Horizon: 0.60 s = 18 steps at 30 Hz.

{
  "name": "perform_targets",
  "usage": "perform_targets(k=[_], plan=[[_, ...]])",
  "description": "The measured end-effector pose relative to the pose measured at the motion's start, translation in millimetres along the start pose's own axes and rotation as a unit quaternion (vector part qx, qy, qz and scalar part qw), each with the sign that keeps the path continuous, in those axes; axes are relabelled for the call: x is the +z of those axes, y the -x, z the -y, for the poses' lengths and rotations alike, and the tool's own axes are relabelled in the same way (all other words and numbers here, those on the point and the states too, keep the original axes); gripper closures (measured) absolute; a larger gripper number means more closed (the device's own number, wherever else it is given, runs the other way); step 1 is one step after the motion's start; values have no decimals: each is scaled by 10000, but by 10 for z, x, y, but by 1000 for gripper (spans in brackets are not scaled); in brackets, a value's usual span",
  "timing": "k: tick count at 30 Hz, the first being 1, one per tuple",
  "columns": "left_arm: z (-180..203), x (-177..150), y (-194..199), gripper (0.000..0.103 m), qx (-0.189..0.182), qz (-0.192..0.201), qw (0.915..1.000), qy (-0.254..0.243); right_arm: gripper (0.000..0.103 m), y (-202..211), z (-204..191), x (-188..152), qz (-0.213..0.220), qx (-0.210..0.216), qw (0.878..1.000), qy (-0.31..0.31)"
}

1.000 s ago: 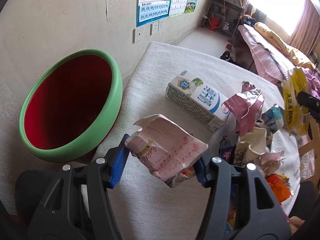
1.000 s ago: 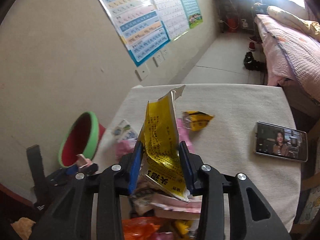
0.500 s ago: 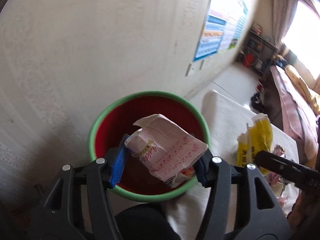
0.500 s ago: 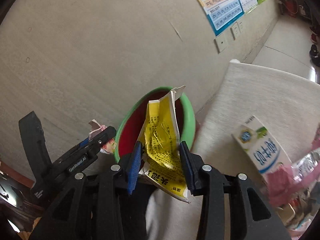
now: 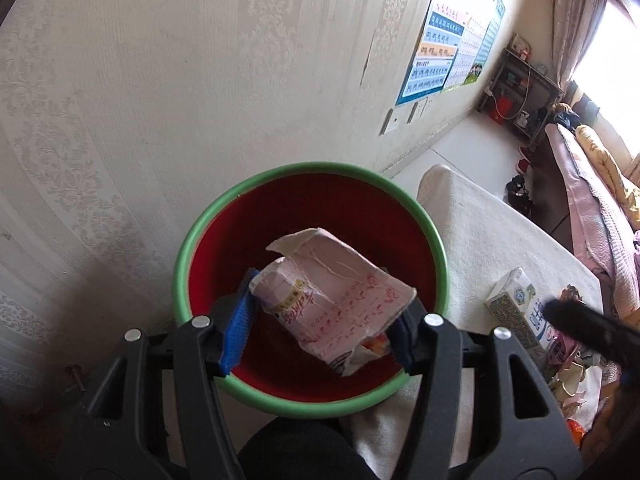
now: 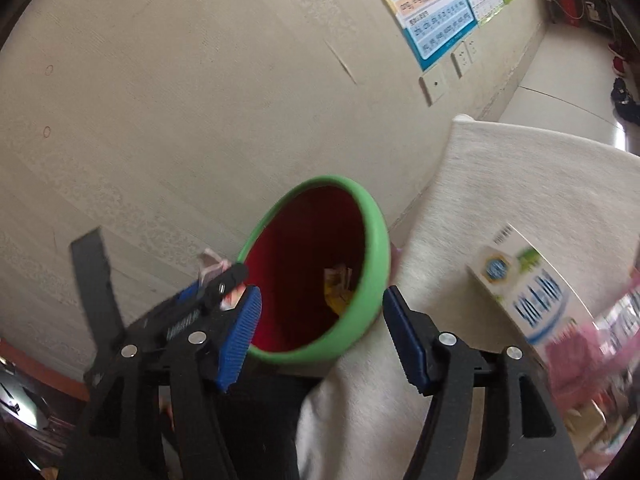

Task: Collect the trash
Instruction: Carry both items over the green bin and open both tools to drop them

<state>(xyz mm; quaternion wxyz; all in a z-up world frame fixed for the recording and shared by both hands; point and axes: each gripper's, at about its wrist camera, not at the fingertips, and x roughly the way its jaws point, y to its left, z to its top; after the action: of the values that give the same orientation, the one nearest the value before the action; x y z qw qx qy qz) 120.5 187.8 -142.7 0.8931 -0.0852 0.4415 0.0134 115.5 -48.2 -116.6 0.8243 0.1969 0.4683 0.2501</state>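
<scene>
The left gripper [image 5: 324, 320] is pinching a crumpled pink wrapper [image 5: 332, 304] between its blue pads, holding it in the centre of the left wrist frame — directly over the red mouth of the green-rimmed bin [image 5: 436, 248]. The wrapper's long axis is running across the jaws, upper left to lower right. The right gripper [image 6: 320, 336] is hanging with jaws spread and nothing between them, the bin [image 6: 372, 264] just beyond them, with a yellow wrapper [image 6: 338, 284] lying inside. A milk carton [image 6: 524, 280] is waiting on the white surface [image 6: 500, 184], lower right — likely the left gripper's release comes first.
</scene>
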Motion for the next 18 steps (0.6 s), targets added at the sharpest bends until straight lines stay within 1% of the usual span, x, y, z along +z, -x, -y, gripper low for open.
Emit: perform_targets(k=[4,6,8,9,10,15,18], plan=[[-6,51,-110,46,-51,-149,9998,73,40,248,168,-275,73,-226,9997,-86],[-9,76,-146,44,5,-168,9998,114,40,337,227,-390,113,-322,9993,-135],[-17,83,-155,39,33,-163,9997,165,40,401,262,-472,133,-441,9989,-111],[-13,93,-159,33,76,-146,9997,191,40,438,269,-506,161,-490,9986,-77],[-18,90,-146,31,110,-118,9996,215,40,482,266,-544,198,-535,9984,-34],[-33,40,-49,31,251,12,9992,300,40,689,267,-551,539,-726,9957,182],[54,-34,68,31,239,106,9994,212,40,889,299,-548,853,-905,9918,287]])
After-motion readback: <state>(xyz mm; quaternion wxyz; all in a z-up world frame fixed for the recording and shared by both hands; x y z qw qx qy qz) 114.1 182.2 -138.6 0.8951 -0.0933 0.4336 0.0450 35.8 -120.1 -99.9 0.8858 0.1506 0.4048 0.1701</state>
